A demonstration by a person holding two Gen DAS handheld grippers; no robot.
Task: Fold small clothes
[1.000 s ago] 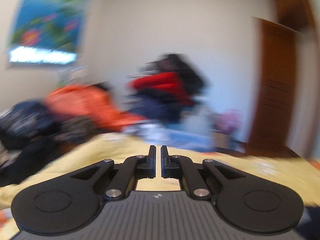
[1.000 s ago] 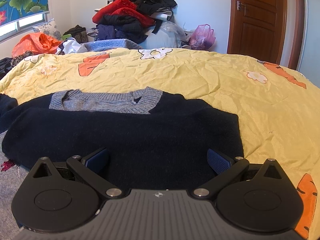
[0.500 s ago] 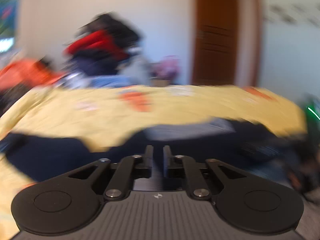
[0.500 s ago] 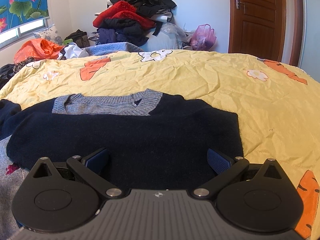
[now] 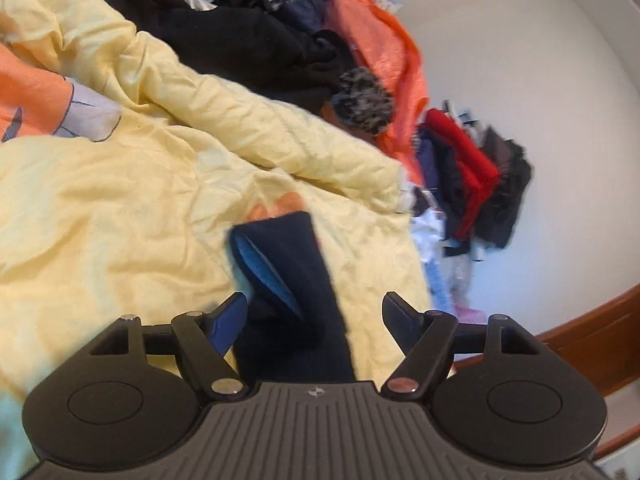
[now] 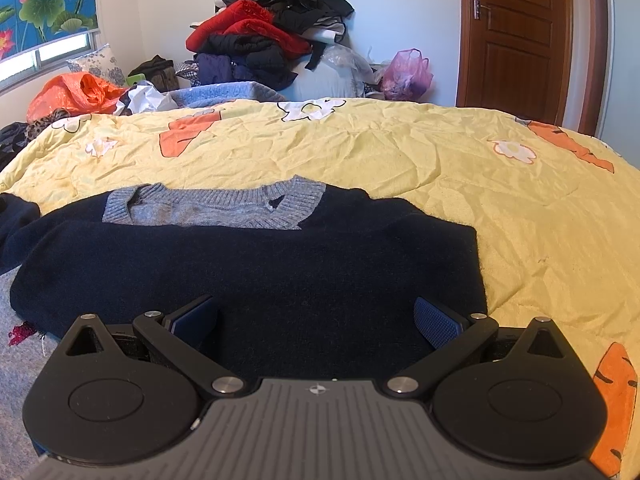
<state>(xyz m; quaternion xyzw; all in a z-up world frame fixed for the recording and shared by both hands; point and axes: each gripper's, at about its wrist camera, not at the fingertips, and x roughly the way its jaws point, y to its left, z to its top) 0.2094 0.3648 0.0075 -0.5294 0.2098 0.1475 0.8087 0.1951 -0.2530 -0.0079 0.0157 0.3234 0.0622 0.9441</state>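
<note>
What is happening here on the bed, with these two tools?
A person is folding a navy sweater on the yellow quilt. The left hand-held gripper is open around a sleeve, not yet clamped. The right hand-held gripper is open too, low over the sweater's body, holding nothing.

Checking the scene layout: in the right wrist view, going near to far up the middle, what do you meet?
Right tongs → navy sweater → its grey collar → yellow quilt → clothes pile by the wall.
</note>
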